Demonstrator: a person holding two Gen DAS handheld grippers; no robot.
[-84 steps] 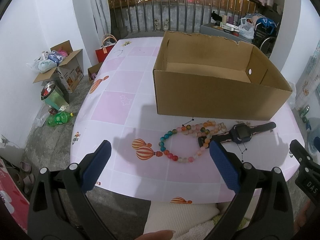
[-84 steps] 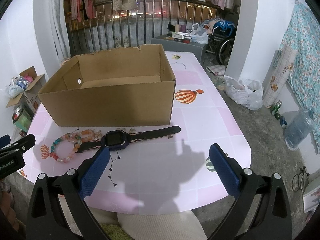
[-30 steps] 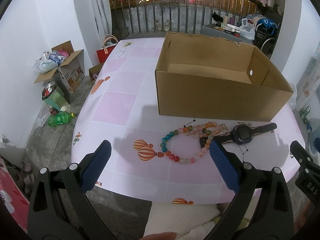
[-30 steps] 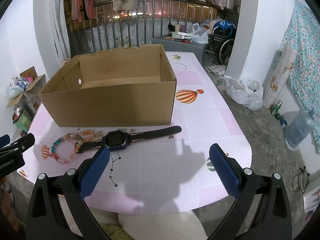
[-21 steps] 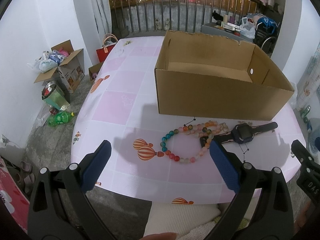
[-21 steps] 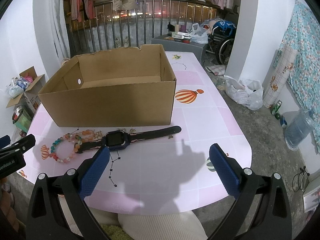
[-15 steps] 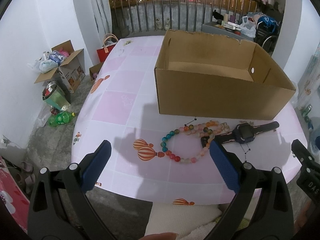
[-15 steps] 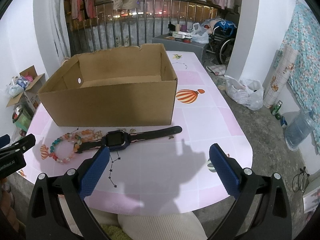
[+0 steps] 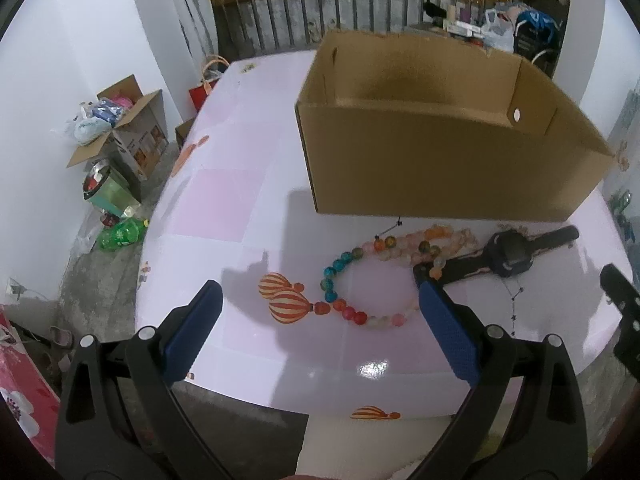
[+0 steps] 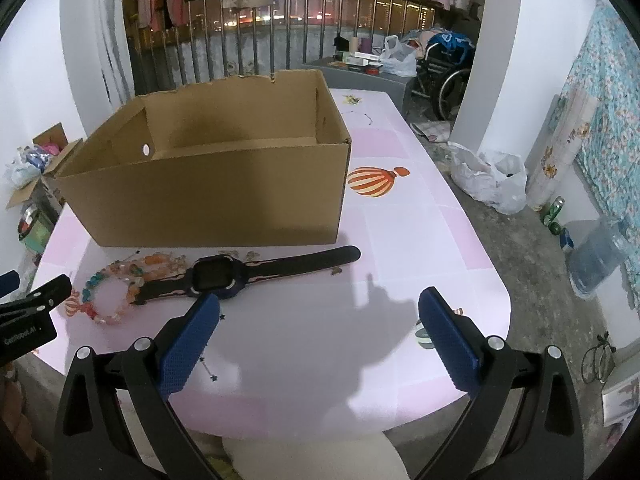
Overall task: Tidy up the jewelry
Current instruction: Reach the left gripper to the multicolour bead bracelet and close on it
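One watch (image 10: 216,276) lies flat on the table (image 10: 400,240), strap running left-right along the front of one cardboard box (image 10: 224,196). One bead bracelet (image 9: 372,276) touches the watch's left strap end. Left gripper (image 9: 320,336) open, empty, bracelet just ahead between its pads. Right gripper (image 10: 318,340) open, empty, watch ahead-left by its left pad.

brown box (image 9: 440,168), multicoloured bead bracelet (image 9: 360,276), black-and-navy watch (image 10: 218,276), pink-checked tablecloth (image 10: 400,216).
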